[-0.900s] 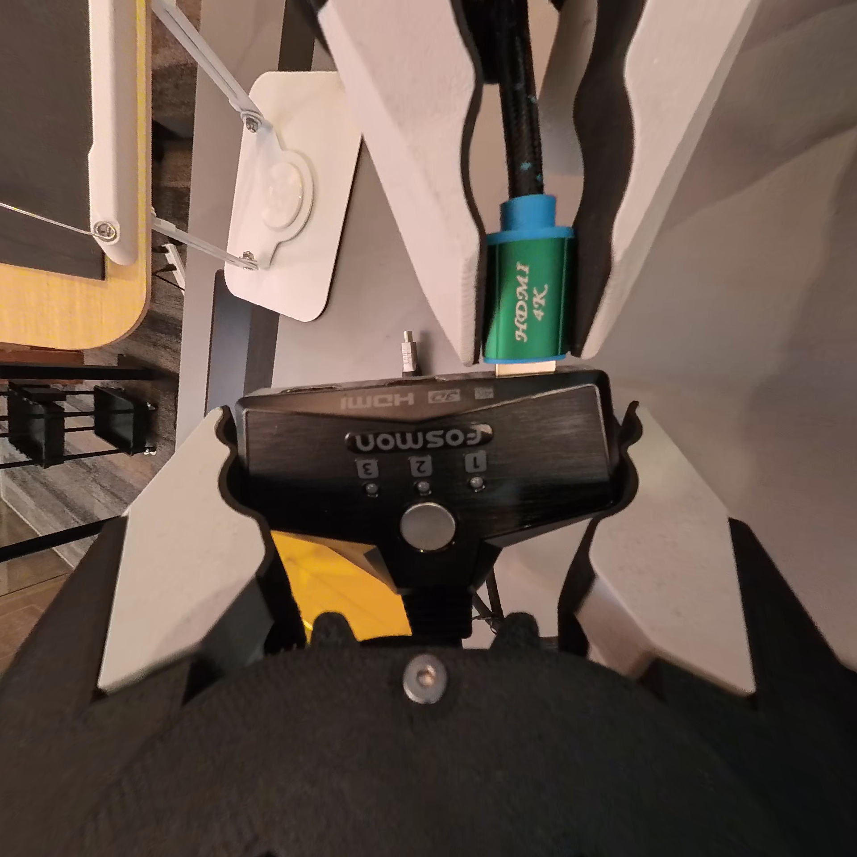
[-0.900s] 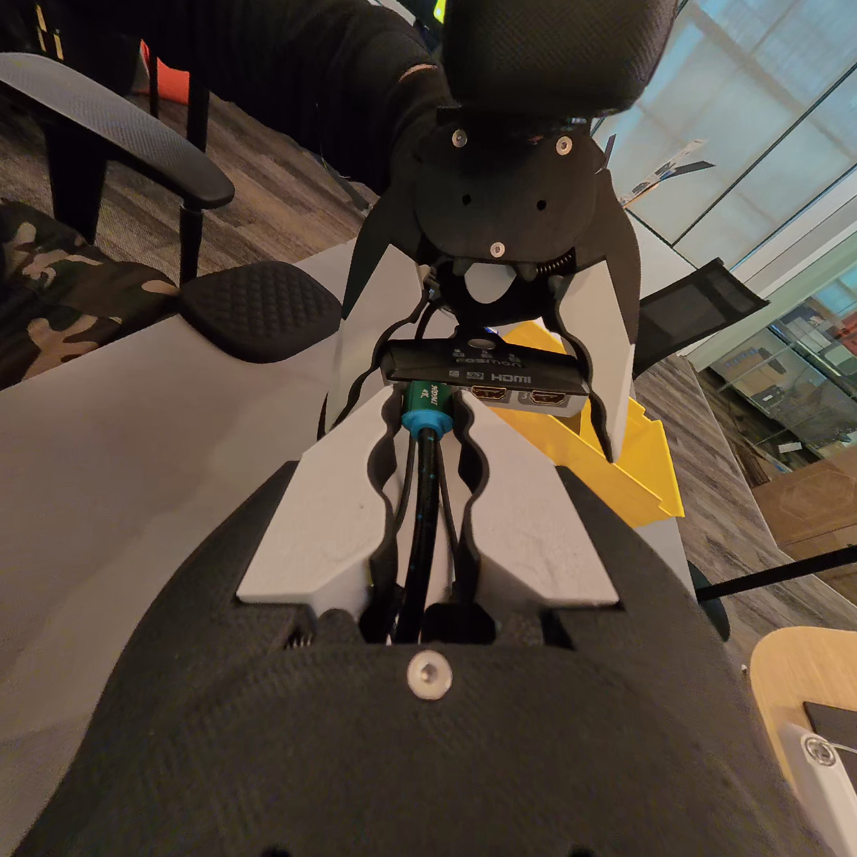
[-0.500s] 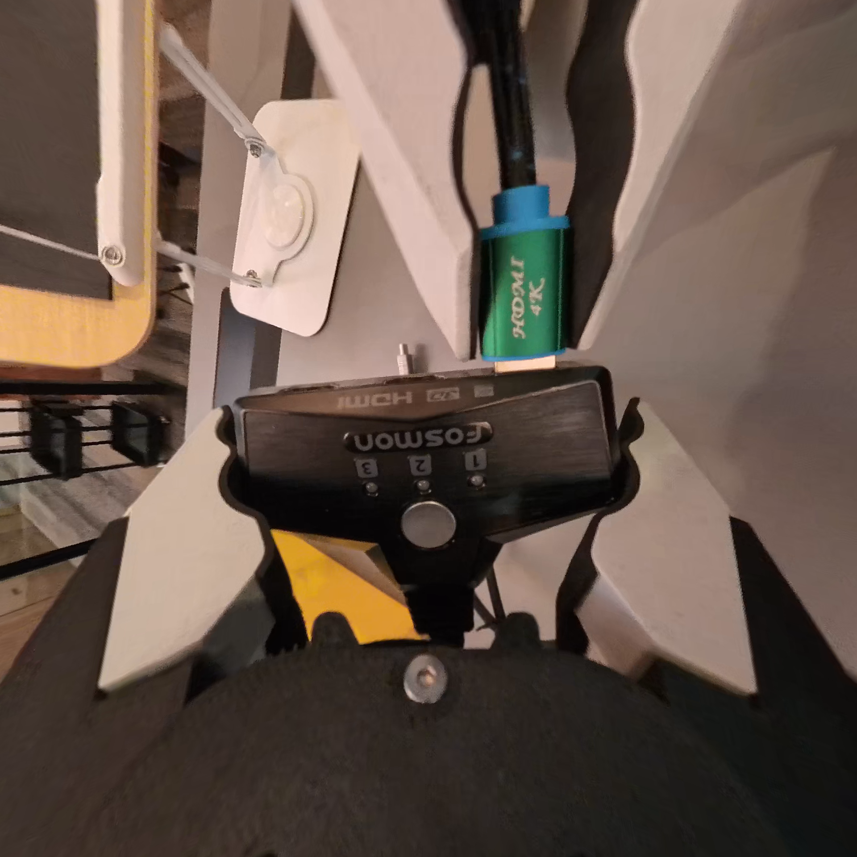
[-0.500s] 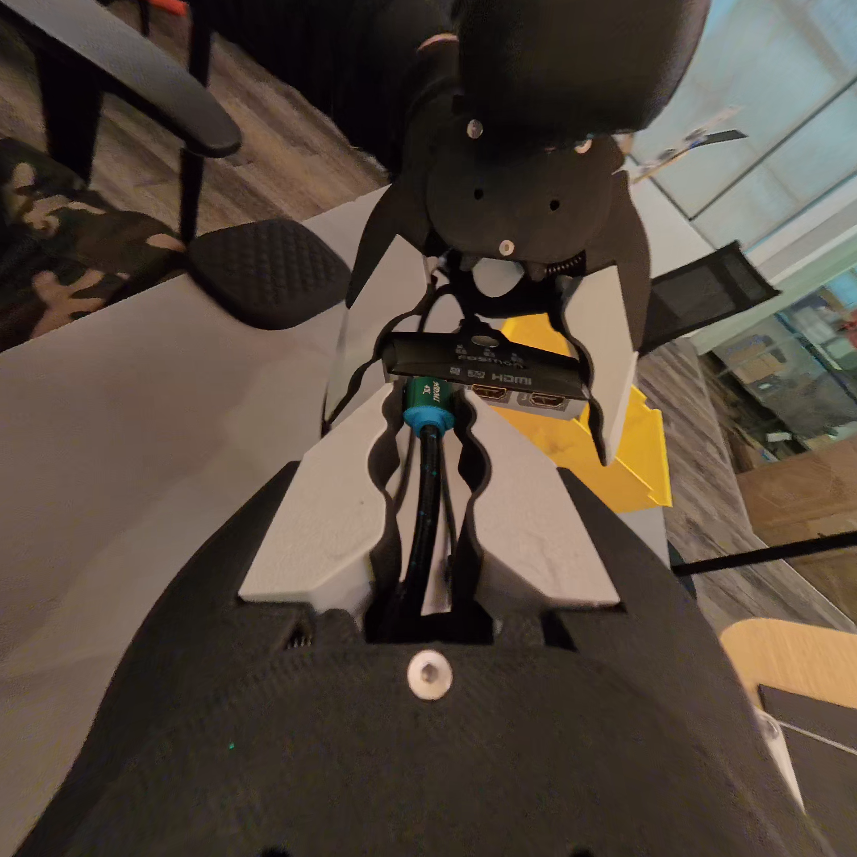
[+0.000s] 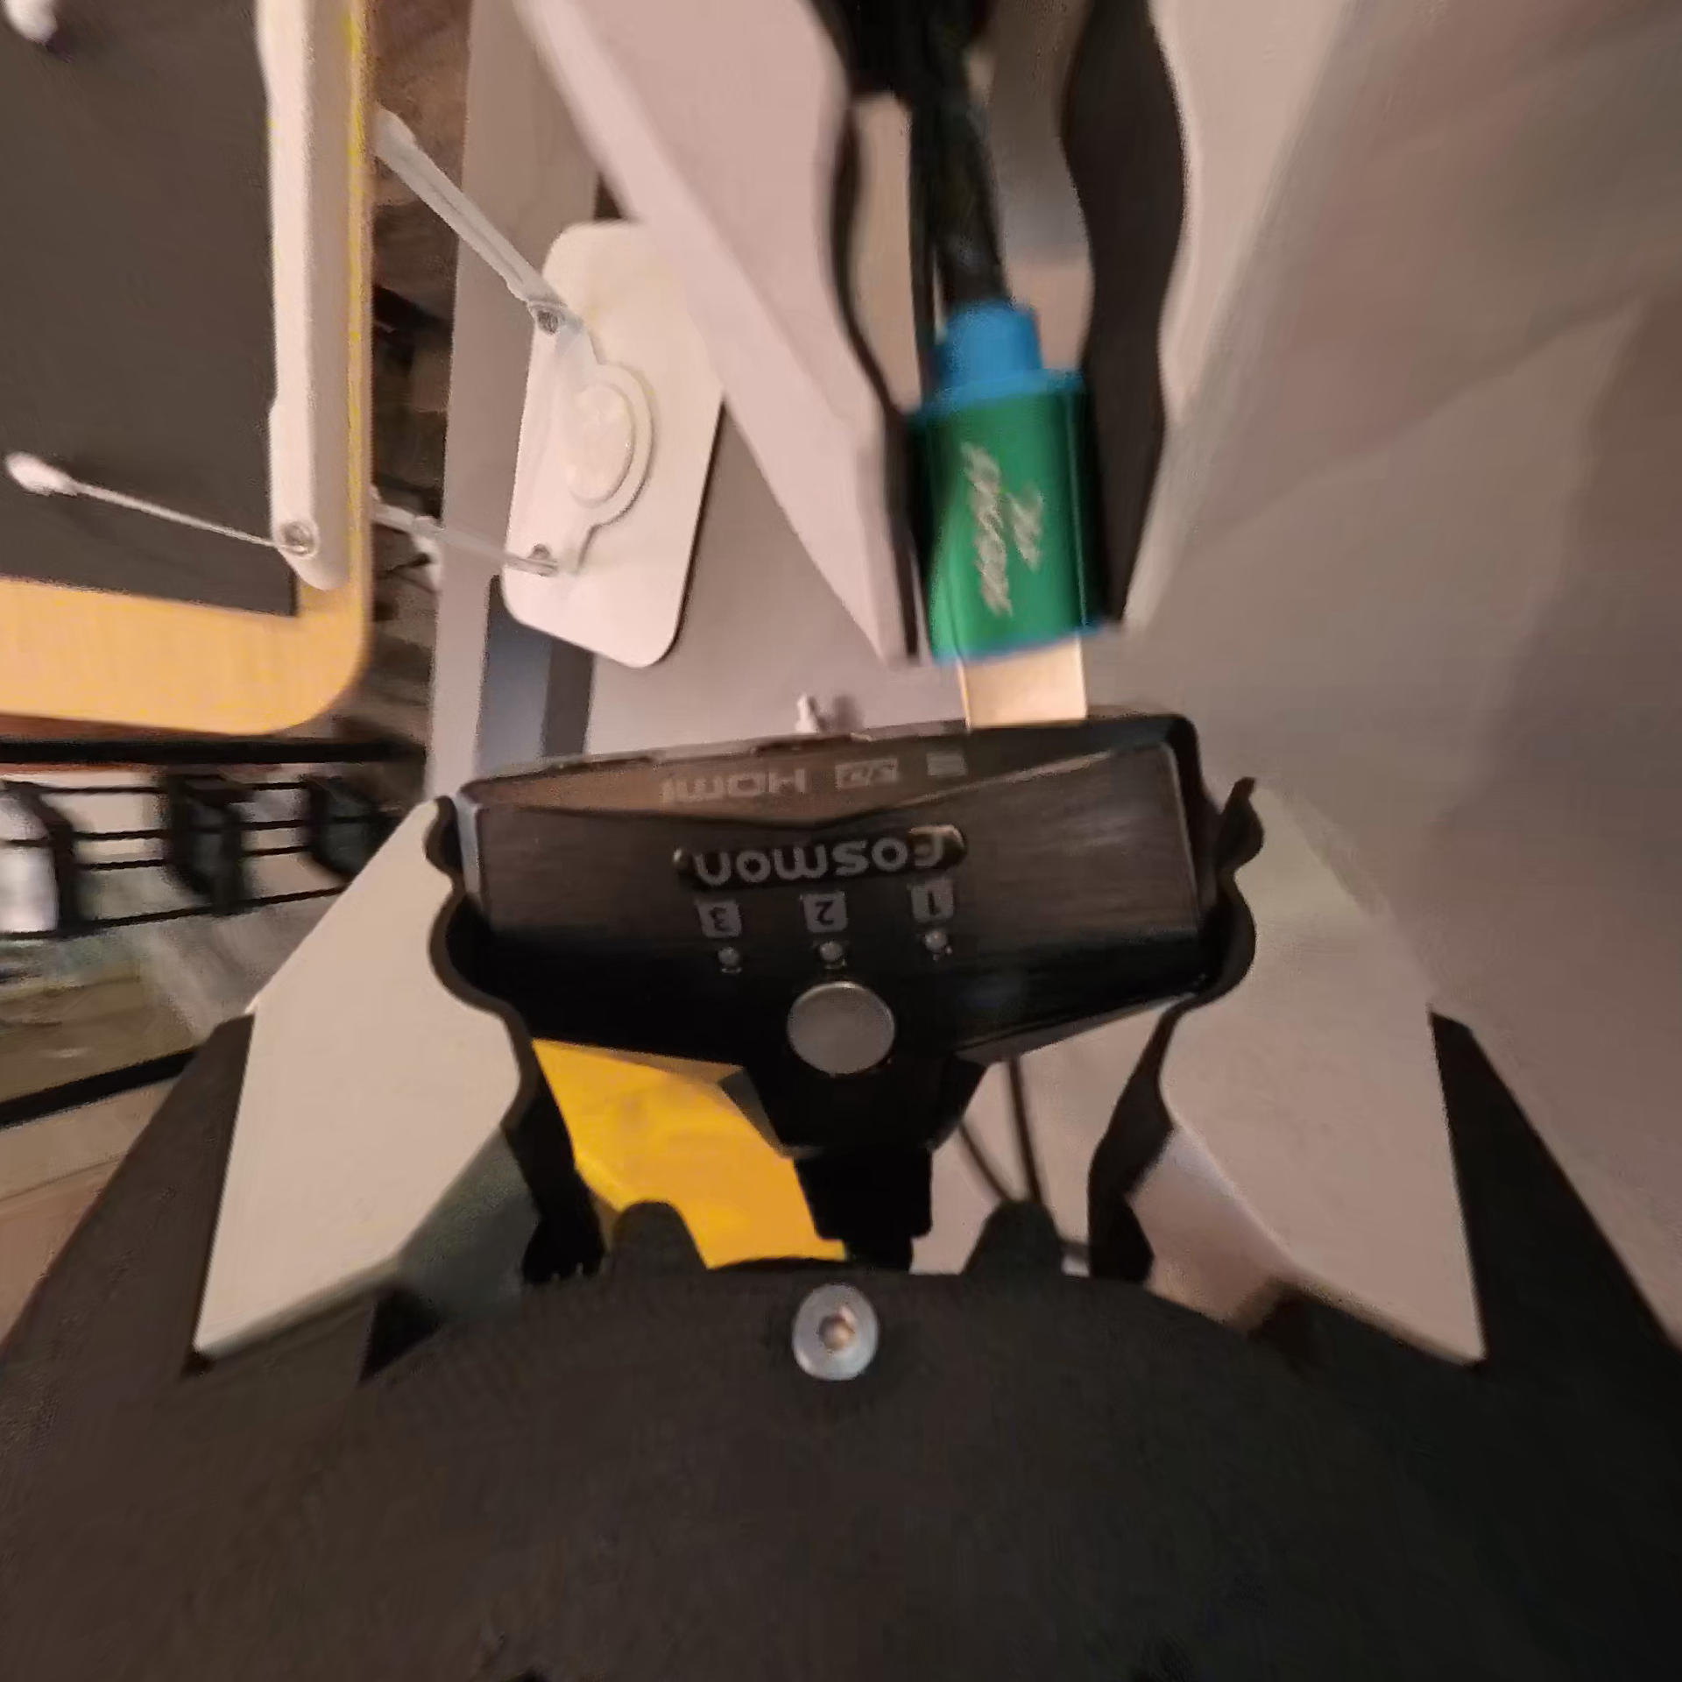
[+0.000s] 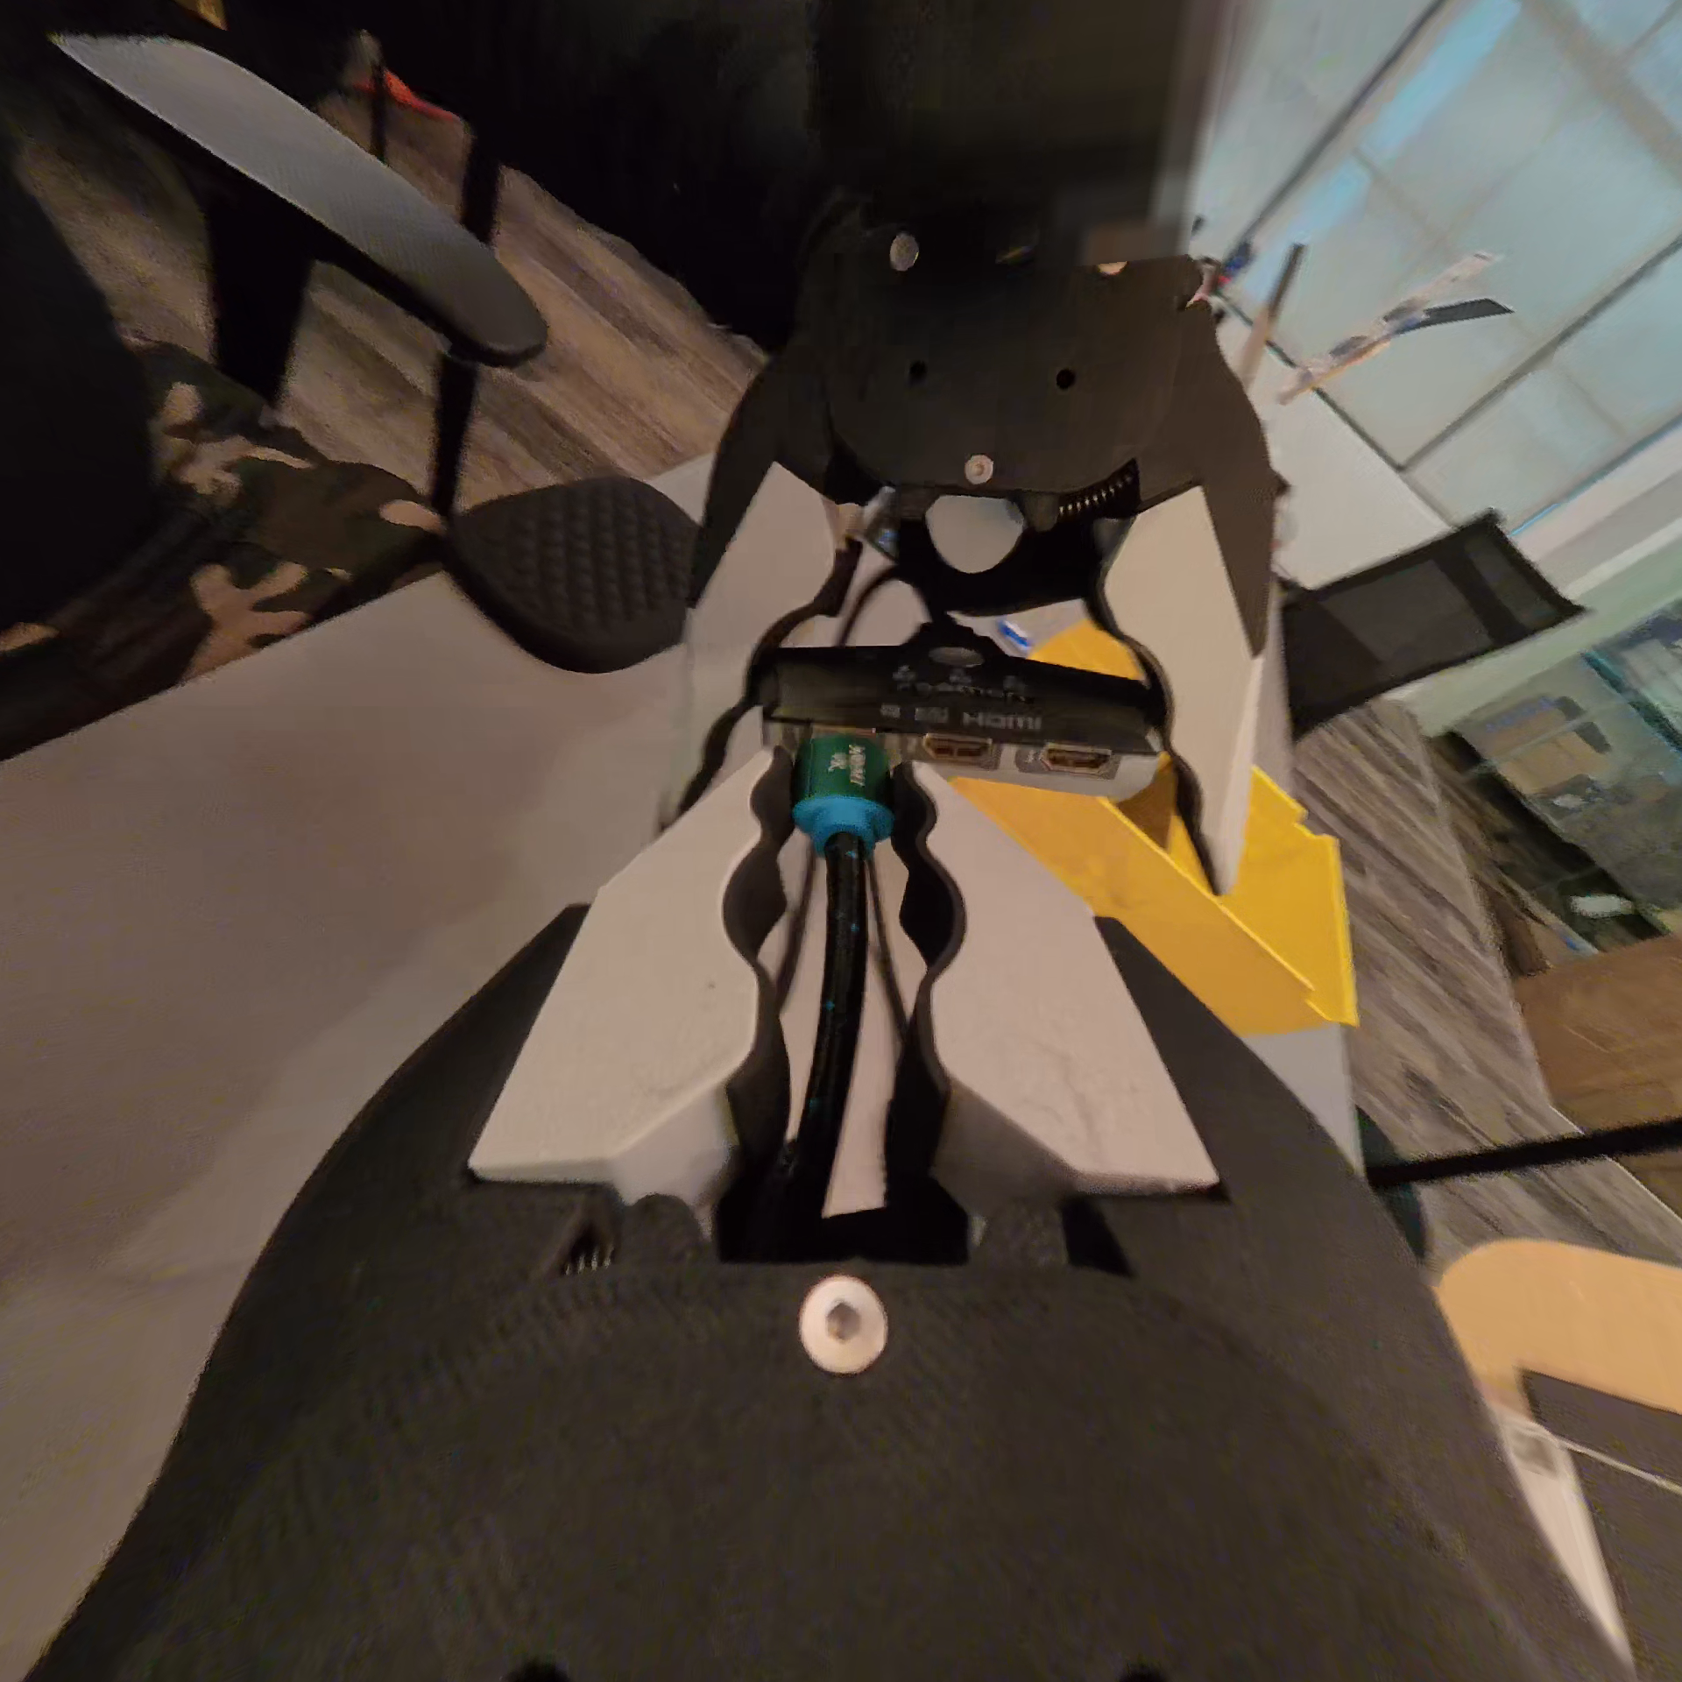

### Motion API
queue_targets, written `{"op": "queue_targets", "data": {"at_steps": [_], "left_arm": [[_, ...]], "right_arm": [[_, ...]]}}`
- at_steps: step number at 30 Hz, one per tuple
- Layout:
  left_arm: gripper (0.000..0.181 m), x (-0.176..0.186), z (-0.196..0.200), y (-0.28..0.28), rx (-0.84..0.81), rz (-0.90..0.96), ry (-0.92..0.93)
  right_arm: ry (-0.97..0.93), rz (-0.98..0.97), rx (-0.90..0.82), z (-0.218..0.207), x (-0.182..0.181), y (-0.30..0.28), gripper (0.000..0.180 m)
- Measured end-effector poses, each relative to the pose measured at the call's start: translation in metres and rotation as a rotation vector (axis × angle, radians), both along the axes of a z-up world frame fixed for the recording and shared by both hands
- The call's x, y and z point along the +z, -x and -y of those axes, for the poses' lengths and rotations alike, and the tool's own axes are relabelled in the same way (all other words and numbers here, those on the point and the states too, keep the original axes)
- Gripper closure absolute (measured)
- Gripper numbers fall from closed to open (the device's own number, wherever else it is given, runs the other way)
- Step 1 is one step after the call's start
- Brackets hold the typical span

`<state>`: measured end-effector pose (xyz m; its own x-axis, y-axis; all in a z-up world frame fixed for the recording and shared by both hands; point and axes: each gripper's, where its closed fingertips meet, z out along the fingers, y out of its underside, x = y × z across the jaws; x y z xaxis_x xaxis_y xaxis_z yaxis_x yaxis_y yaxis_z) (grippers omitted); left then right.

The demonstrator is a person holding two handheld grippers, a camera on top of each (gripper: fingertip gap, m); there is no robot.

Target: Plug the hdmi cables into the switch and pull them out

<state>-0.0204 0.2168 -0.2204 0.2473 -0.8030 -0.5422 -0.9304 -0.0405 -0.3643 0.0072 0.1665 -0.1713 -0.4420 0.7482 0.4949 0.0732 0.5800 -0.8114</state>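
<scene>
Brushed black switch (image 5: 833, 865) clamped in left gripper (image 5: 837, 910); right gripper (image 6: 842, 783) pinching glossy green plug (image 5: 1006, 519), gold tip now further withdrawn.

One black switch (image 5: 833, 874), one green-plugged HDMI cable (image 5: 1006, 532), two grippers, one yellow bin (image 6: 1174, 919)

Two close wrist cameras face to face; shared switch (image 5: 833, 874)
</scene>
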Motion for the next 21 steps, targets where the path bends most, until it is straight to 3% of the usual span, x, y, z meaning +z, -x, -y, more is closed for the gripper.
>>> {"op": "queue_targets", "data": {"at_steps": [1,2,4,7,9,13,21], "left_arm": [[0.028,-0.008,0.003,0.011,-0.047,-0.154,-0.048],[0.028,-0.019,0.008,0.021,-0.071,-0.253,-0.049],[0.028,-0.03,0.021,0.016,-0.053,-0.155,0.03],[0.028,-0.015,0.006,0.027,0.028,-0.115,-0.02],[0.028,-0.01,0.002,0.027,0.045,-0.069,-0.016],[0.028,-0.026,0.003,0.037,0.049,-0.154,-0.018],[0.028,-0.041,0.003,0.049,0.071,-0.188,-0.011]], "right_arm": [[0.039,-0.032,-0.004,-0.006,0.008,-0.006,0.162],[0.06,-0.076,-0.017,-0.014,0.02,-0.015,0.16],[0.037,-0.086,-0.057,-0.026,0.028,-0.032,0.16],[0.031,-0.034,-0.067,-0.025,0.024,-0.034,0.16],[-0.019,-0.009,-0.127,-0.033,0.02,-0.033,0.16],[-0.058,-0.083,-0.317,-0.067,0.049,-0.06,0.16],[0.034,-0.39,-0.808,-0.145,0.125,-0.226,0.16]]}}
